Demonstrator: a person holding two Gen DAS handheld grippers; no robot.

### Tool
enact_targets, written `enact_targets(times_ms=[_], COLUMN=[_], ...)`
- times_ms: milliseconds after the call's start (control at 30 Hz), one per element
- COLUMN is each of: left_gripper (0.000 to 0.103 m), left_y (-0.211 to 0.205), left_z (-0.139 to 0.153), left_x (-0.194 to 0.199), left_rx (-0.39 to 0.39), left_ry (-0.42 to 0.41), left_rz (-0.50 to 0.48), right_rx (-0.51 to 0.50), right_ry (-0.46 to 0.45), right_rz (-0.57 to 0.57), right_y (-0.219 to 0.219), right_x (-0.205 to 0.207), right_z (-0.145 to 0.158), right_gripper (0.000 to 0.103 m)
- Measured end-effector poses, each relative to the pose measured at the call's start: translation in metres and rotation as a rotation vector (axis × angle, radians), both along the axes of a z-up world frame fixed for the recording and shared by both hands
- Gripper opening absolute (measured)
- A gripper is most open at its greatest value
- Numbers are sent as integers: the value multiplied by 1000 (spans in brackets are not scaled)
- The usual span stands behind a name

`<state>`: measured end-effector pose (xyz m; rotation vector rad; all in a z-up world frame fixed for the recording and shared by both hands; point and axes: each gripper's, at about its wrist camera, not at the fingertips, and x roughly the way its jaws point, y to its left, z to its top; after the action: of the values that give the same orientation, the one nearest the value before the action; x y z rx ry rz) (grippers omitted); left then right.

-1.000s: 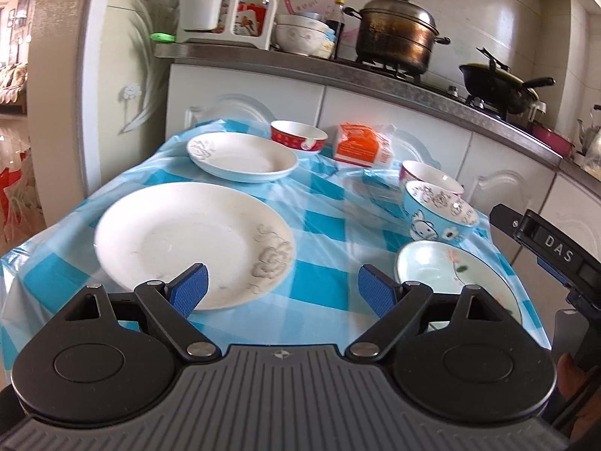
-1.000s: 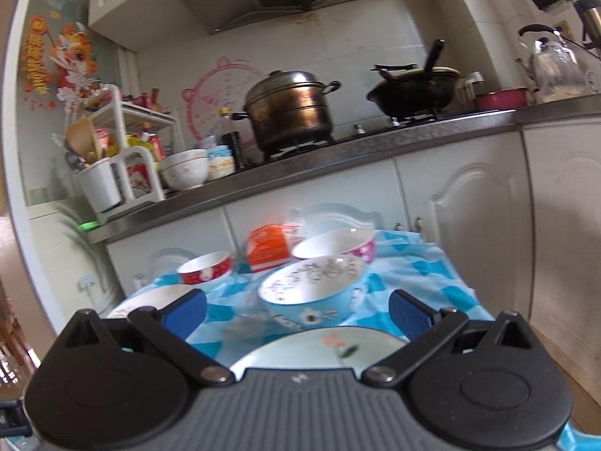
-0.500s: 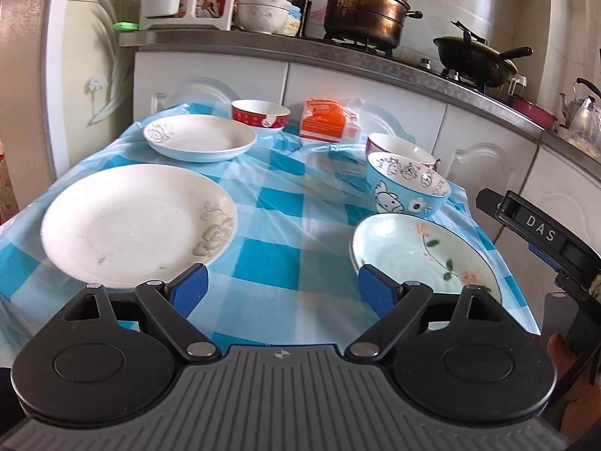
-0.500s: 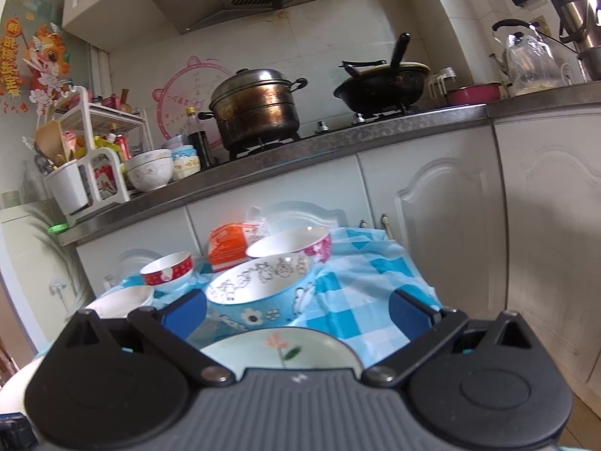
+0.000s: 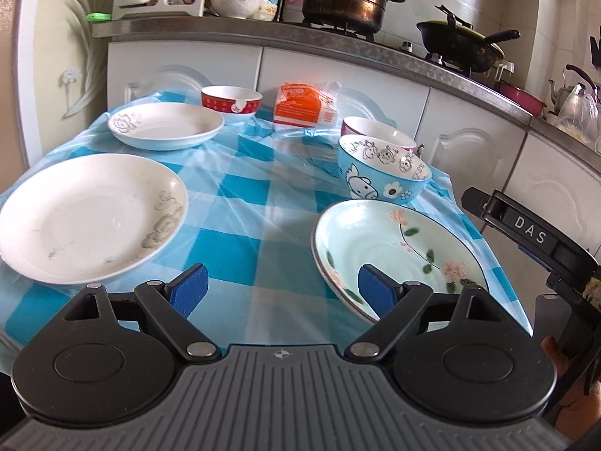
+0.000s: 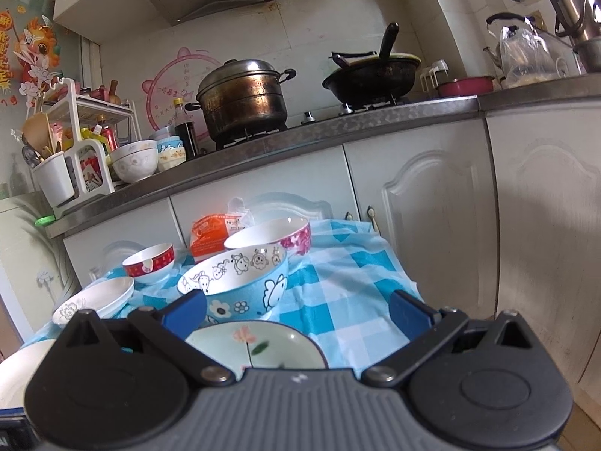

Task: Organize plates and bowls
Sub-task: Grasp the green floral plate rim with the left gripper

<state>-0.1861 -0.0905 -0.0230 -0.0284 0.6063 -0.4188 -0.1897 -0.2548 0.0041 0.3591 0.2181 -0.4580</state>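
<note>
Both tongs are hovering released, grasping nothing: the left tongs (image 5: 282, 288) above the near edge of the blue-checked desk (image 5: 240, 188), the right tongs (image 6: 298, 311) over the pale green flowered plate (image 6: 259, 344). Just behind that plate is sitting the blue cartoon-printed bowl (image 6: 240, 282); the large white plate (image 5: 86, 214) is lying well apart, left.

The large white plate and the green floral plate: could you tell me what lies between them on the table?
Nothing; in the left wrist view only bare blue checked tablecloth separates the large white plate from the green floral plate.
</note>
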Motion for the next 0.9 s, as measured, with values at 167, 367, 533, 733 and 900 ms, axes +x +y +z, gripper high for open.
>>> enact_targets(times_ms=[167,367,533,733,900], left_gripper=[103,103,103,100,80], left_y=[-7,-14,-20,-29,-33], left_z=[-5,-13,-17,-22,-28], left_x=[8,19,24,27,28], left_rx=[4,-13,-41,-69,-81], left_ry=[19,32,35,31,34], left_rz=[-11,-4,-15,-52,-80], right_rx=[130,393,488,476,477], right_ry=[18,-59,-137,-129,-98], right_rz=[26,82,159,264,274], right_y=[-15,-43,-50,-41,-40], right_x=[0,-8,-12,-3,3], right_z=[-9,-22,-27,-23,-28], right_gripper=[102,102,102,103,103])
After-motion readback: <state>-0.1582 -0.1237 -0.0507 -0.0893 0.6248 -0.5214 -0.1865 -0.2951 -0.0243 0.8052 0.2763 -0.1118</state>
